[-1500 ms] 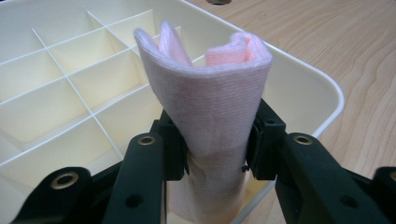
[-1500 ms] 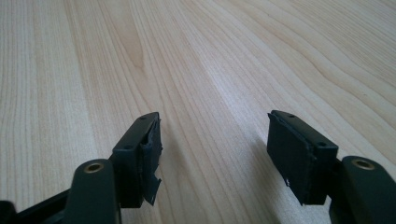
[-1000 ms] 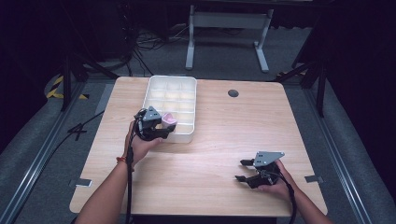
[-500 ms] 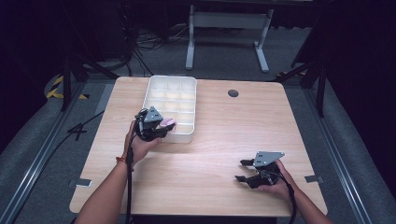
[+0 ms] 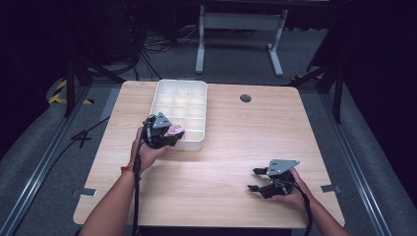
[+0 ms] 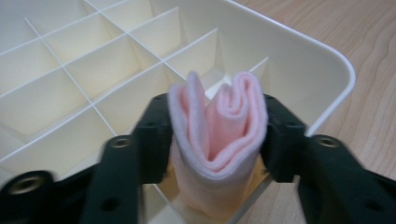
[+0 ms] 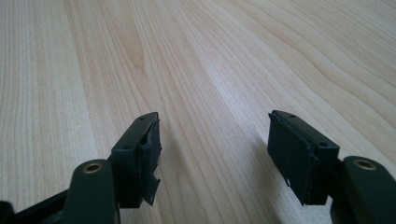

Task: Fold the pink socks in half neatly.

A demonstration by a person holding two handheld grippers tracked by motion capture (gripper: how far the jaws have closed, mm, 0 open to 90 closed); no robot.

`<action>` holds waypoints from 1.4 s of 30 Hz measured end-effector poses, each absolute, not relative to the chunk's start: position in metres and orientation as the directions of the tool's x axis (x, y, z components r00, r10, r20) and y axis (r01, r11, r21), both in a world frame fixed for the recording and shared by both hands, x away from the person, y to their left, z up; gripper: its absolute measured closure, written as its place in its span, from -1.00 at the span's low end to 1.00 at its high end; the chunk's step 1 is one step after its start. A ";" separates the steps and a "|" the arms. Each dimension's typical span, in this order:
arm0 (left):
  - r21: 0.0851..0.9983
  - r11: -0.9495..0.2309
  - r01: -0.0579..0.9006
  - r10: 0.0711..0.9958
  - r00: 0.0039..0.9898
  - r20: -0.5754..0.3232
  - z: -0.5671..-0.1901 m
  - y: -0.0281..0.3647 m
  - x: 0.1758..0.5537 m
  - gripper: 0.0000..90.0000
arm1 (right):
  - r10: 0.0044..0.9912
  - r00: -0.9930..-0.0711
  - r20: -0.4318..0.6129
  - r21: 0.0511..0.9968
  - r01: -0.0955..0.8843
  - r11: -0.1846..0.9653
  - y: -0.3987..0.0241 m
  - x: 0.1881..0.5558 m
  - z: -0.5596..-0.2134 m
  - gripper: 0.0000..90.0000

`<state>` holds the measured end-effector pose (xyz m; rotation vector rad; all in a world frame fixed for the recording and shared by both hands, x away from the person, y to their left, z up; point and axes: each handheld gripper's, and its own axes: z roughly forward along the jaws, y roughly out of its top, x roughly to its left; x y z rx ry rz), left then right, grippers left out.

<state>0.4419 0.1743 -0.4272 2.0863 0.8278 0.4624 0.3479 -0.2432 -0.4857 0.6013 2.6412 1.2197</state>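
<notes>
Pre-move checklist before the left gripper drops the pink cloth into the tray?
1. Folded pink cloth between the left gripper fingers, which have just been opening: ok.
2. Cloth over the divided tray, at its near corner: ok.
3. Cell below free of other items: cannot tell, cloth hides it.
4. Cloth clear of the dividers: cannot tell.
5. Right gripper open, holding nothing, over bare table, apart from the tray: ok.

Light wooden table [image 5: 216,162], grey carpet floor [image 5: 29,162] — dark room; white metal stand [image 5: 241,29] behind
</notes>
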 end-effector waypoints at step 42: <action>0.815 -0.452 0.363 0.673 0.738 0.045 -0.413 0.178 0.438 0.44 | 0.433 -0.901 0.013 0.756 0.293 0.585 -0.243 0.347 -0.486 -0.22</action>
